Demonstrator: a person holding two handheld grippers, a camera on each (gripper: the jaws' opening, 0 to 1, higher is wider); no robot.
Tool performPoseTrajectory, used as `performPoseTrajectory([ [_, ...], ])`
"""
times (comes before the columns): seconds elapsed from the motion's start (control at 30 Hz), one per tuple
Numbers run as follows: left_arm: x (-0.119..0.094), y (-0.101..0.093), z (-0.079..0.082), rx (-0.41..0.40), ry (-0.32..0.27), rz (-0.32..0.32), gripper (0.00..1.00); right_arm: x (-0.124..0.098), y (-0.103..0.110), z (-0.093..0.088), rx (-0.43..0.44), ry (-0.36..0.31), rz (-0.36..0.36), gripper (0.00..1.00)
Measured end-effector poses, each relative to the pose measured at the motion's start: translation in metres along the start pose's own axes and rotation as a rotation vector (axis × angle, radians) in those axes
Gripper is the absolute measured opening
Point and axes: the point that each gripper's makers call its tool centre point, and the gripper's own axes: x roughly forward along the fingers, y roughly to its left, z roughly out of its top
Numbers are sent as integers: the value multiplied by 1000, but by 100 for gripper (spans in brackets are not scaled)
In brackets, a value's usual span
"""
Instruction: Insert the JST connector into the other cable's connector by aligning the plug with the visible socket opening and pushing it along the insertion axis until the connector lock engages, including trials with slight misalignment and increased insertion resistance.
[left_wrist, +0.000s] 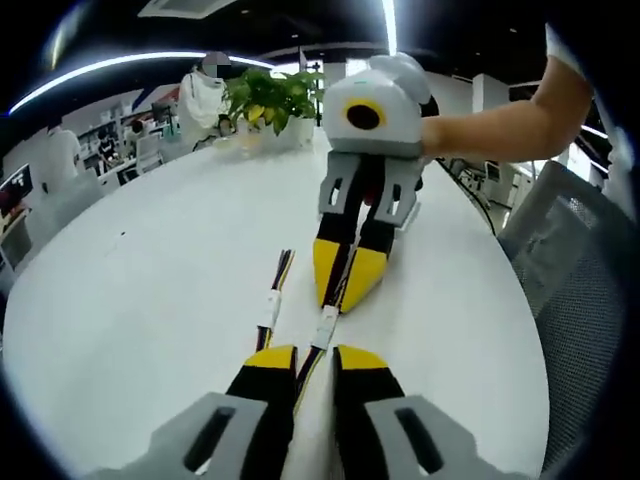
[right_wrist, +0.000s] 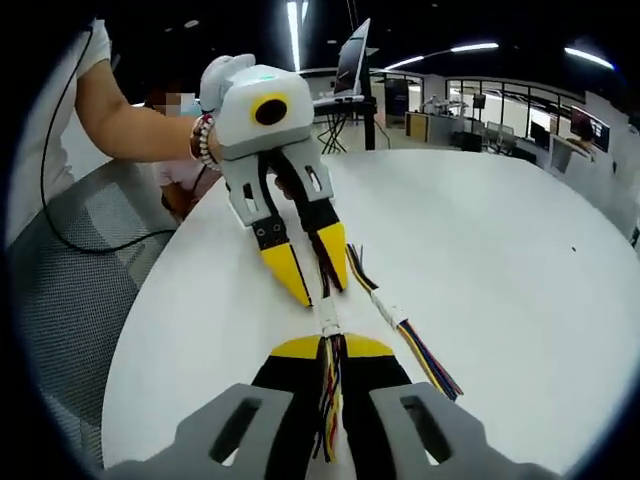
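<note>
Yellow-tipped fingers (left_wrist: 268, 362) of the left gripper (left_wrist: 314, 362) are clamped on a multicolour wire bundle (right_wrist: 329, 385), and the right gripper (right_wrist: 332, 350) grips its own cable the same way. Both meet over the white round table (left_wrist: 150, 290), near its edge beside a grey mesh chair (left_wrist: 580, 290). The white JST connector (left_wrist: 326, 326) sits between the two grippers' tips. A second connector cable (left_wrist: 272, 300) lies just beside it on the table. A potted plant (left_wrist: 270, 100) stands at the far edge.

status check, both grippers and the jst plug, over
Left gripper shut on cable; right gripper shut on other cable. White connectors meet between the tips; lock state unreadable. Spare cable lies alongside on table.
</note>
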Motion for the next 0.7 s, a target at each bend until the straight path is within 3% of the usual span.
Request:
performPoseTrajectory([
  [0.17,-5,-2,6,-16,-38,4,14,0,1,-3,13,14,-1,4],
  [0.2,-5,-10,9,-69,-61,-32,13,0,1,-3,17,14,-5,4],
  [0.33,-8,-2,10,-81,-72,24,18,-2,0,-2,11,19,-16,4],
  [0.4,-9,-4,10,-78,-91,12,19,-3,0,0,11,15,-21,4],
  [0.43,-8,-4,7,-119,-87,6,23,-3,-1,0,21,11,-22,4],
  [0.57,-6,-5,-6,-141,-43,13,45,-6,-2,4,28,-3,-27,7],
  [0.7,-8,-3,-2,-174,-71,10,45,-9,-6,6,33,-15,-45,10],
])
